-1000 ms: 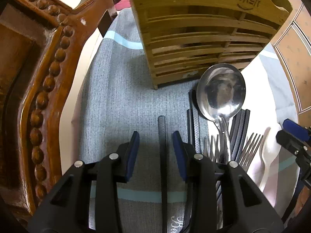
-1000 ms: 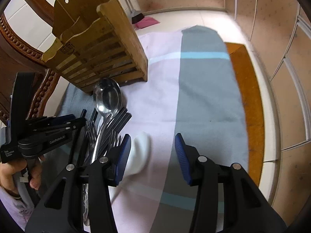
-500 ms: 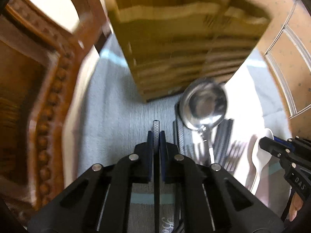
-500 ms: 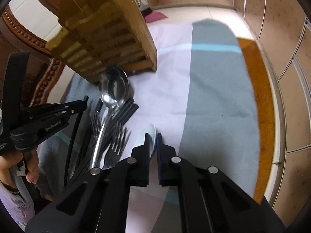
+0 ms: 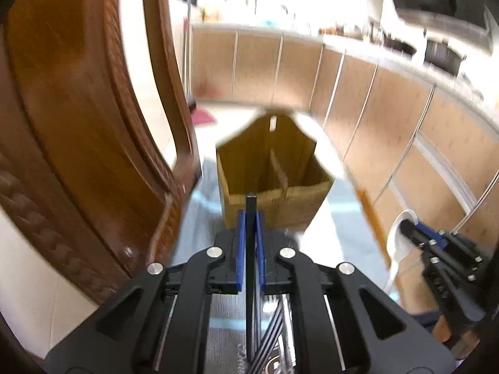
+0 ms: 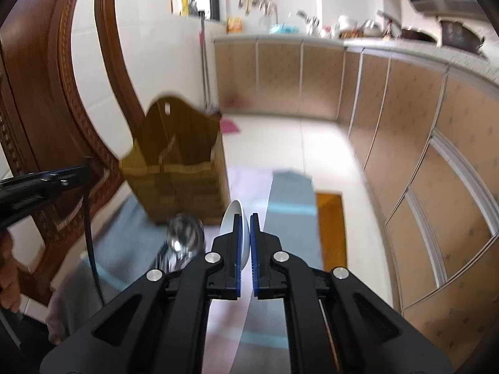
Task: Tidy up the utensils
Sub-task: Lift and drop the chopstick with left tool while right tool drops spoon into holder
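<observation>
Entries run left to right across the cloth-covered table [image 6: 290, 193].

Wooden chair [image 6: 56, 99]: stood off the table's left edge; not part of the task.

Left gripper [image 5: 250, 243]: jaws together, clamped on one black chopstick [image 5: 250, 212]. The stick was lifted clear of the cloth. In the left wrist view its long axis ran along the fingers, the tip poking out past the pads toward the holder. In the right wrist view the rest of it [image 6: 90, 243] hung steeply down below the jaws.

Wooden utensil holder [image 5: 274, 184]: stood at the table's far left part, its open top split by a divider. What could be seen of both compartments looked empty, though blur hid the bottoms.

Utensil pile: remained on the cloth in front of the holder. It held a steel ladle [image 6: 184, 237], bowl toward the holder, with forks and more dark chopsticks beside it, too blurred to count.

Right gripper [image 6: 245, 243]: jaws together, clamped on a white spoon [image 6: 234, 218]. The spoon was also held above the cloth, right of the pile. Its bowl pointed forward and up, on edge between the pads, and its handle trailed back under the gripper.

Progress, as judged: early. Two pieces were picked up, none visibly stowed, and the pile was still to be sorted.
</observation>
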Action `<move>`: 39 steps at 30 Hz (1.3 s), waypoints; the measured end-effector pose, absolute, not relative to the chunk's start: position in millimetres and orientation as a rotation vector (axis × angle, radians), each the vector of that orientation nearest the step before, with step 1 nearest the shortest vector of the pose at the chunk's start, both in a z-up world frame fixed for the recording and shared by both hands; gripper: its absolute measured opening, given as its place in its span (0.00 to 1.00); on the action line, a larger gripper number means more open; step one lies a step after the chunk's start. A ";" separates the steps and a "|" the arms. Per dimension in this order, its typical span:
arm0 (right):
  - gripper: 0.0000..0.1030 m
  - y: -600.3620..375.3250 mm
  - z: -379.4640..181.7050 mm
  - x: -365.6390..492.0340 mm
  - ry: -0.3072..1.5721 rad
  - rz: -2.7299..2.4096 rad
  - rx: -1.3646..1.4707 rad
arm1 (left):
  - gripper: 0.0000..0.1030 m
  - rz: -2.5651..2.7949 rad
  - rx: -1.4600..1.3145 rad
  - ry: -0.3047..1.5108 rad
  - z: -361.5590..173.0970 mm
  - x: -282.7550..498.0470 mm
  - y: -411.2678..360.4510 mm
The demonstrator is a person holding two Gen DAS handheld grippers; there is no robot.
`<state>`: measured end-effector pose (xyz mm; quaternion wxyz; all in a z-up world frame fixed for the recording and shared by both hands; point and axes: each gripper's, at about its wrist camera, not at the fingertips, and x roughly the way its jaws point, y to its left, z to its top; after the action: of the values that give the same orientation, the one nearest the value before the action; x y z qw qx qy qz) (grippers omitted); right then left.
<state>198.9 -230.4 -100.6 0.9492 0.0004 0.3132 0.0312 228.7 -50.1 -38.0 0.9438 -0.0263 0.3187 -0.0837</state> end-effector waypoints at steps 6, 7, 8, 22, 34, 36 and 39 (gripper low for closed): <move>0.06 -223.2 -57.7 206.2 0.475 0.001 -0.076 | 0.06 -0.144 -0.086 0.466 17.3 207.5 -33.8; 0.06 -223.6 -49.6 206.8 0.452 -0.007 -0.078 | 0.06 -0.142 -0.099 0.450 23.9 206.7 -30.6; 0.06 -221.9 -44.9 209.4 0.438 -0.011 -0.080 | 0.06 -0.140 -0.111 0.442 31.3 207.2 -26.5; 0.06 -189.3 -5.9 273.4 0.178 -0.063 -0.104 | 0.06 -0.106 -0.274 0.287 78.4 225.1 2.9; 0.06 -178.2 -68.0 329.7 0.205 -0.116 -0.115 | 0.06 -0.103 -0.320 0.446 14.3 289.4 4.8; 0.06 -176.2 -76.8 330.6 0.217 -0.103 -0.147 | 0.06 -0.108 -0.316 0.464 9.0 293.3 1.1; 0.11 -173.6 -83.9 329.8 0.225 -0.089 -0.175 | 0.07 -0.112 -0.302 0.486 2.1 295.2 0.1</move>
<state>329.8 -173.6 -83.9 0.9888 -0.0873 0.1123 -0.0444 295.2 0.1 2.1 0.9578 -0.1488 0.2395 -0.0553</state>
